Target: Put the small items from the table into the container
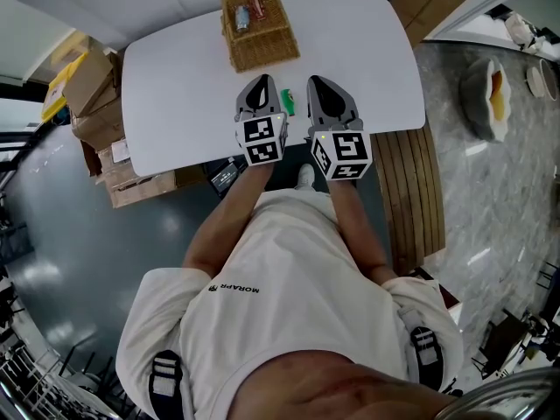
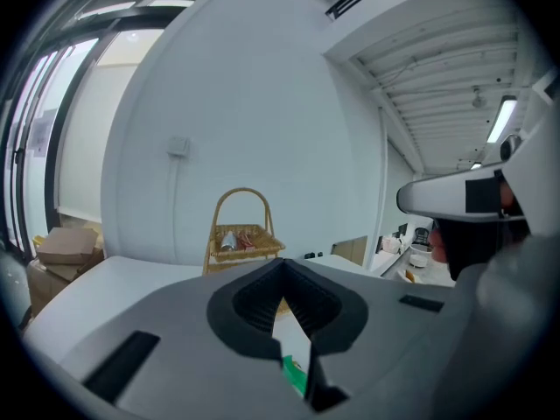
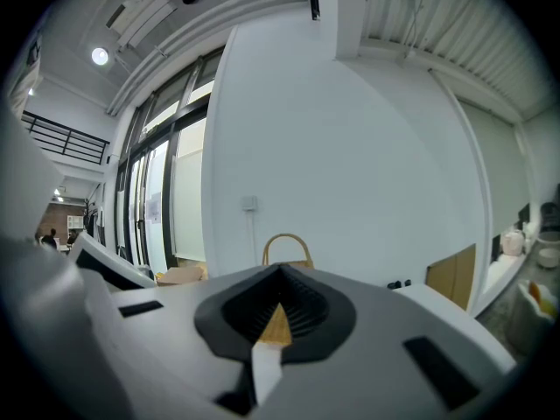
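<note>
A wicker basket (image 1: 262, 52) stands at the far middle of the white table (image 1: 175, 86), with a few small items (image 1: 245, 13) inside. A small green item (image 1: 288, 103) lies on the table between my two grippers. My left gripper (image 1: 262, 79) is just left of it, shut and empty. Beside it on the right, my right gripper (image 1: 313, 80) has its jaws together with nothing in them. In the left gripper view the basket (image 2: 242, 243) shows ahead past the shut left gripper (image 2: 282, 265), and the green item (image 2: 295, 374) shows low beneath it. The right gripper view has the basket handle (image 3: 287, 243) above the right gripper (image 3: 280, 271).
Cardboard boxes (image 1: 92, 94) are stacked on the floor left of the table. A slatted wooden bench (image 1: 411, 191) sits at the table's right front corner. Round pale objects (image 1: 486, 94) lie on the marble floor further right.
</note>
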Tool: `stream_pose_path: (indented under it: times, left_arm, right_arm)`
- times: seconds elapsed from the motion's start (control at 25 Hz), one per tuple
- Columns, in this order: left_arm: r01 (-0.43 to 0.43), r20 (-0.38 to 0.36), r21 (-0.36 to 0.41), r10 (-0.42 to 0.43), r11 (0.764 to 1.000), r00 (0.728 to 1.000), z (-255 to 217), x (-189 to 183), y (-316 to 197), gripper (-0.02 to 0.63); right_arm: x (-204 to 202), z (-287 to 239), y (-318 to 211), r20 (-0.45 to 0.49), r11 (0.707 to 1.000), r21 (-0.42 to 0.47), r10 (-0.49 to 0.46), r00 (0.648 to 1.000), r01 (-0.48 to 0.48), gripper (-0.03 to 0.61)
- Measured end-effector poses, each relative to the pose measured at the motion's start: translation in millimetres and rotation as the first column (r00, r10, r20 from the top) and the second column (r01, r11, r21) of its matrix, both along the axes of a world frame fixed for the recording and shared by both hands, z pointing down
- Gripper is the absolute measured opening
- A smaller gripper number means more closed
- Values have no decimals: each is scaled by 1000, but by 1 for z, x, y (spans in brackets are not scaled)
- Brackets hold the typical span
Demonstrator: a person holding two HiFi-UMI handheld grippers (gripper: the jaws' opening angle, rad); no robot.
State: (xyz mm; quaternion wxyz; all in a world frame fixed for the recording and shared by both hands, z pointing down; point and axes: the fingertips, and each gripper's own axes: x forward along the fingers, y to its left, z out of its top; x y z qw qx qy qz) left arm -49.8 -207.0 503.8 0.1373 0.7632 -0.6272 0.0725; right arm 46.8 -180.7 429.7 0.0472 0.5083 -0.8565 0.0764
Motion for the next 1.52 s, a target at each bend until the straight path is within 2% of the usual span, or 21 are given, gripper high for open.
stream_pose_path:
  times: [0.2, 0.48, 0.72, 0.88, 1.12, 1.52]
  left_arm:
    - [5, -15, -114, -7, 993, 1000, 50, 8, 6, 5]
    - [-69, 56, -253, 86, 965, 995, 127, 30, 22, 5]
    - [-94, 65, -300, 119, 949, 991, 159, 40, 27, 9]
    - [-101, 39, -345, 122, 933, 992, 177, 47, 31, 78]
    - [-93, 20, -409, 111, 908, 994, 205, 51, 31, 110]
    - [-64, 65, -502, 112, 863, 992, 253, 68, 31, 115]
  right_arm:
    - [7, 5, 1, -2, 1000, -11, 11, 1000, -11, 5]
    - [20, 14, 5, -4, 999, -36, 12, 1000, -12, 5]
    - [30, 20, 6, -12, 998, -50, 31, 999, -32, 5]
    - [34, 21, 7, -14, 998, -53, 36, 999, -37, 5]
    - [34, 29, 6, -26, 997, -65, 38, 999, -40, 5]
    - [51, 36, 9, -52, 995, -86, 52, 997, -57, 5]
